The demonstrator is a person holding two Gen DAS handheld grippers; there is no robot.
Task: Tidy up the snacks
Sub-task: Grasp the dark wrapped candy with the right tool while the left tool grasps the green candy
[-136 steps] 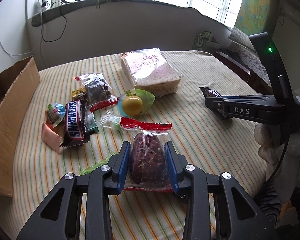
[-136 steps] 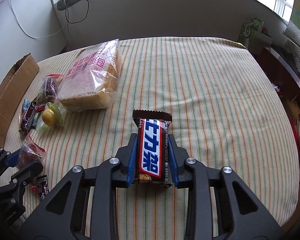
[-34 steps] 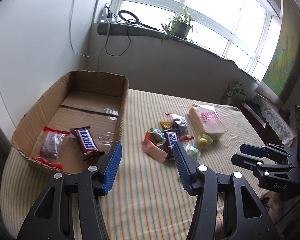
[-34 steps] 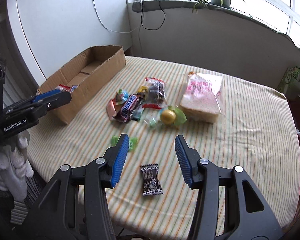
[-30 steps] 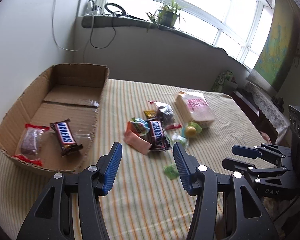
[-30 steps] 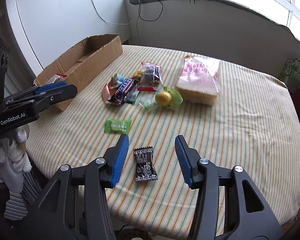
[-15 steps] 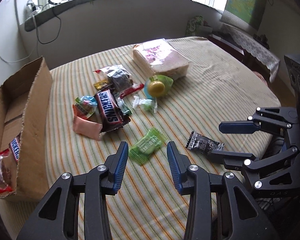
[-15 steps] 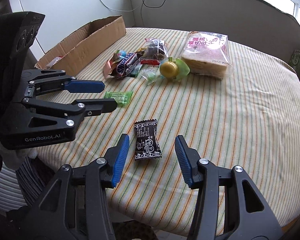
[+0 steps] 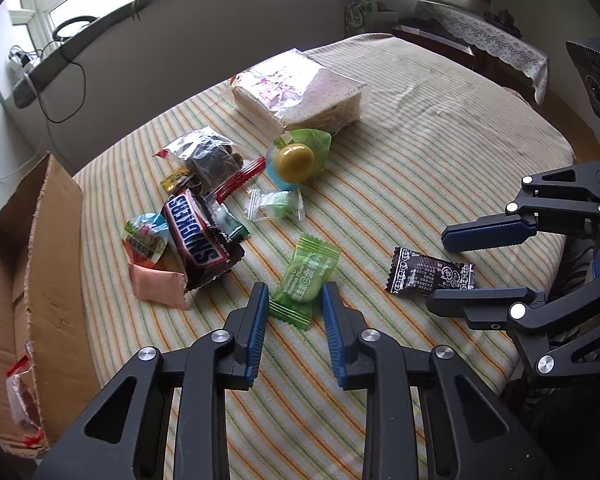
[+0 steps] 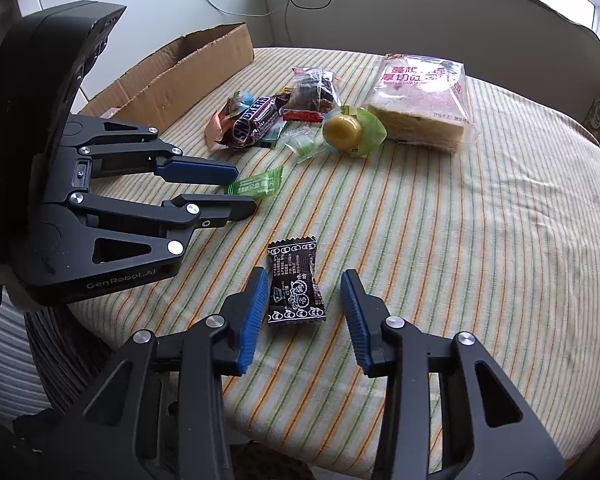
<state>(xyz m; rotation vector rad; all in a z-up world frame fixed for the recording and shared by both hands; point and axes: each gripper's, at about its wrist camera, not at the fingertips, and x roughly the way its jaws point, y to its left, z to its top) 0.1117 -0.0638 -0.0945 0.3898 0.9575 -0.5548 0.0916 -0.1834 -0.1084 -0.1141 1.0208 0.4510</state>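
Note:
My left gripper (image 9: 295, 298) is open, its blue pads on either side of a green candy packet (image 9: 306, 280) lying on the striped tablecloth; it also shows in the right wrist view (image 10: 256, 186). My right gripper (image 10: 304, 288) is open around a black candy packet (image 10: 295, 285), which also shows in the left wrist view (image 9: 430, 273). Neither packet is gripped. A cardboard box (image 9: 40, 280) stands at the left with a red-edged snack bag (image 9: 20, 392) inside.
A pile of snacks lies mid-table: a Snickers bar (image 9: 196, 234), a pink packet (image 9: 158, 284), a dark clear bag (image 9: 212, 158), a yellow ball snack (image 9: 296, 158), a small clear green candy (image 9: 276, 204). A bread bag (image 9: 300, 92) lies behind. The table edge is near at the right.
Both grippers have moved forward and down to the table. The left now straddles the green packet, the right straddles the black packet. Both stay open.

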